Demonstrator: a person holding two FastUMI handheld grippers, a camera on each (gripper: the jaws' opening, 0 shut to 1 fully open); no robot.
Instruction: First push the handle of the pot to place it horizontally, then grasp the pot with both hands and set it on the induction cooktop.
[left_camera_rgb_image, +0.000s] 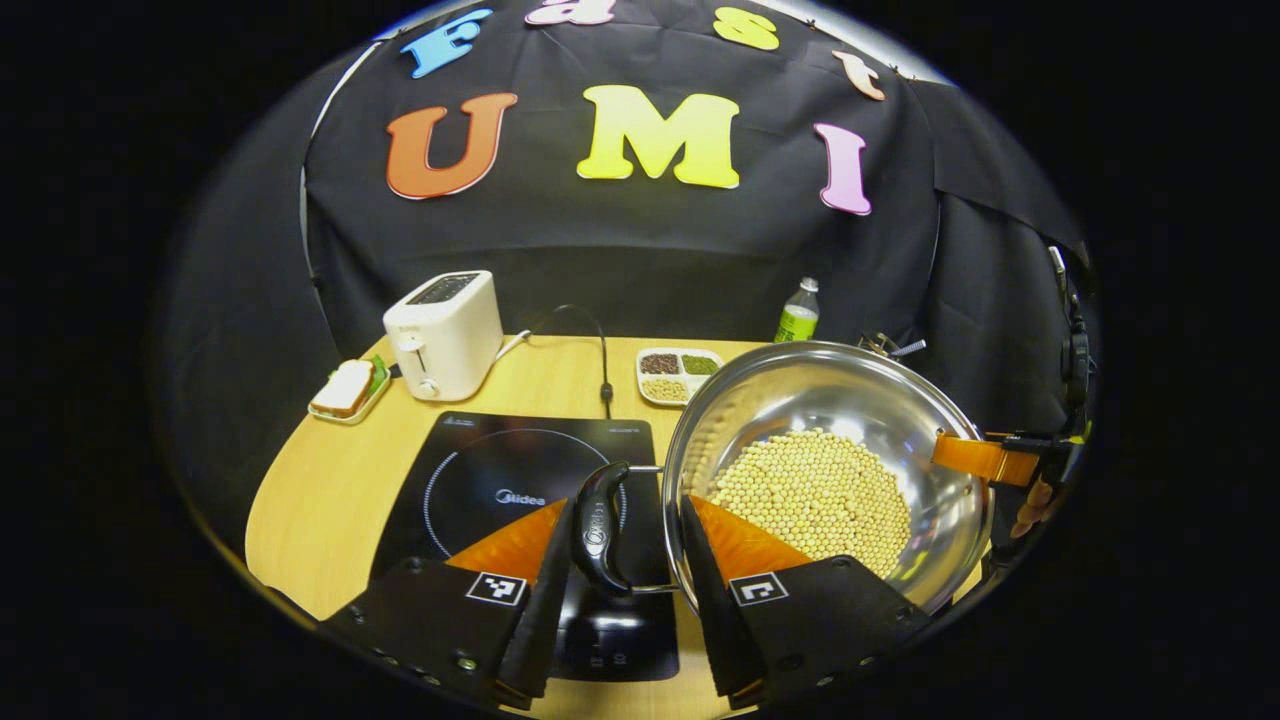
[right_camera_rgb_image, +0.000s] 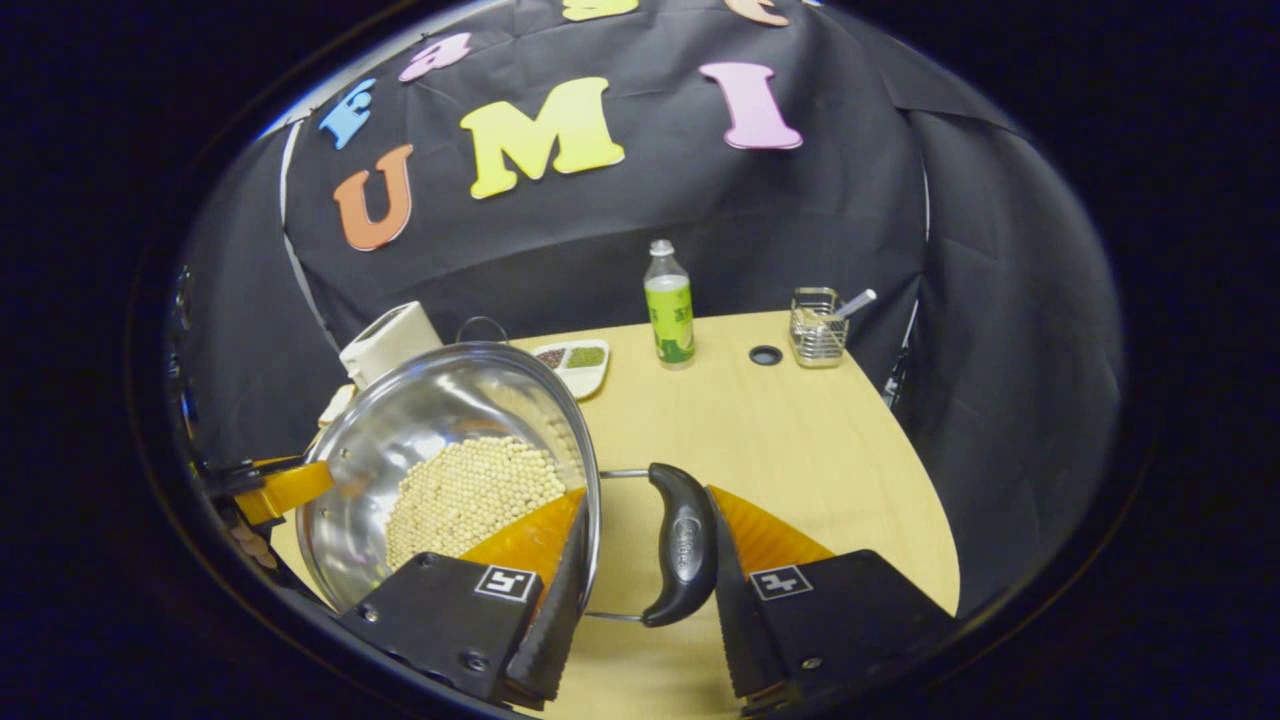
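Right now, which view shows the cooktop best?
The left gripper view: the cooktop lies flat on the table, its ring clear, beside the pot. In the right gripper view, the pot covers where it would lie.

I see black cloth (left_camera_rgb_image: 640, 250) draped as the booth's wall ahead of me, wrapping round both sides. Below it sits a pale wooden bench (right_camera_rgb_image: 800, 440) with a rounded edge and a small round cable hole (right_camera_rgb_image: 765, 355) near its far side.
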